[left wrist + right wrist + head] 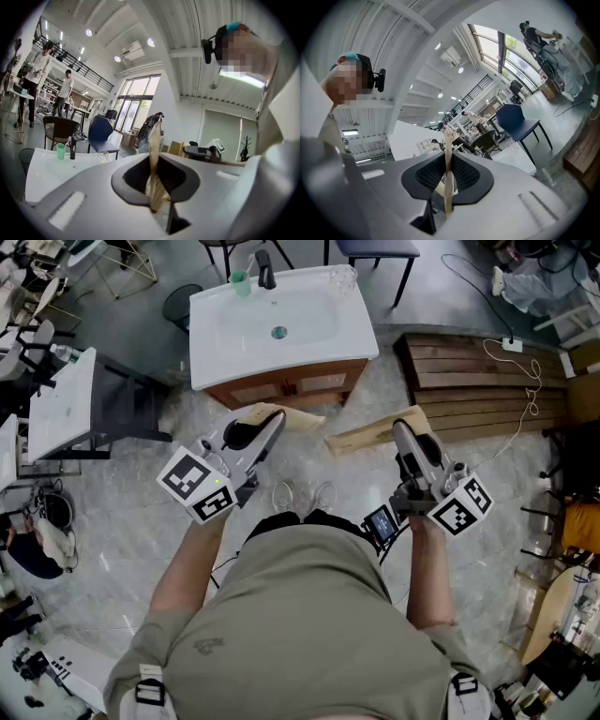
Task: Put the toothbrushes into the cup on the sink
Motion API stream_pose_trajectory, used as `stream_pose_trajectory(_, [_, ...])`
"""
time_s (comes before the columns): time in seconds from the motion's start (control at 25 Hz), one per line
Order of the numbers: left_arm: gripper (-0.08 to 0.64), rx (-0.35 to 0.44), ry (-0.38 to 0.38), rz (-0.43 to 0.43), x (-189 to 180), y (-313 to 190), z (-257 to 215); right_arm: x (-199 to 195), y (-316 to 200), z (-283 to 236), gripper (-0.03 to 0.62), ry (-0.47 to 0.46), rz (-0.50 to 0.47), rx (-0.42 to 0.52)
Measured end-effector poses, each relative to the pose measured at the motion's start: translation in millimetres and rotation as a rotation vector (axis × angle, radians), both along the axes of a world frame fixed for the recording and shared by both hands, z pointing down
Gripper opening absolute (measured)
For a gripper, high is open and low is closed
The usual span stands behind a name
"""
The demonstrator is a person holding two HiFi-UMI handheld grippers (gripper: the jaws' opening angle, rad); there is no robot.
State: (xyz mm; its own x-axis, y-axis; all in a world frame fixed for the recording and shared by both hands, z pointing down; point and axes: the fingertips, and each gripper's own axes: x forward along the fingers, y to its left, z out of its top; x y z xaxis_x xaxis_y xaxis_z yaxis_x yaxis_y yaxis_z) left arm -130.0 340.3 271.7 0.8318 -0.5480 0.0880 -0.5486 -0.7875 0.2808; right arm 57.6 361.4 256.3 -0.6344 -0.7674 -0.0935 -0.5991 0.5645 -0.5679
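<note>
the left claw (272,420) is clamped on the left toothbrush (298,417), the right claw (404,432) on the right toothbrush (364,437), both flat and tan, over the marble floor (131,512) short of the white sink (358,334), where a green cup (240,282) stands beside the black tap (266,268). the head view shows them broadside, the gripper views edge-on; the left gripper view adds tall windows (133,101).

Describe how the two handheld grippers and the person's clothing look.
The left gripper and right gripper: pale grey shells, black-lined fingers, each carrying a white cube with black square markers. A small lit screen sits beside the right one. The person wears an olive short-sleeved shirt.
</note>
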Motion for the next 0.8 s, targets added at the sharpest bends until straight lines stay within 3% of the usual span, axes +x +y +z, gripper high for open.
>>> stream_pose_trajectory(0.8, [0.034,-0.010,-0.023,-0.048,26.1,-3.9,10.3,46.6,-11.1,19.3,0.056,-0.063,0.005,-0.031])
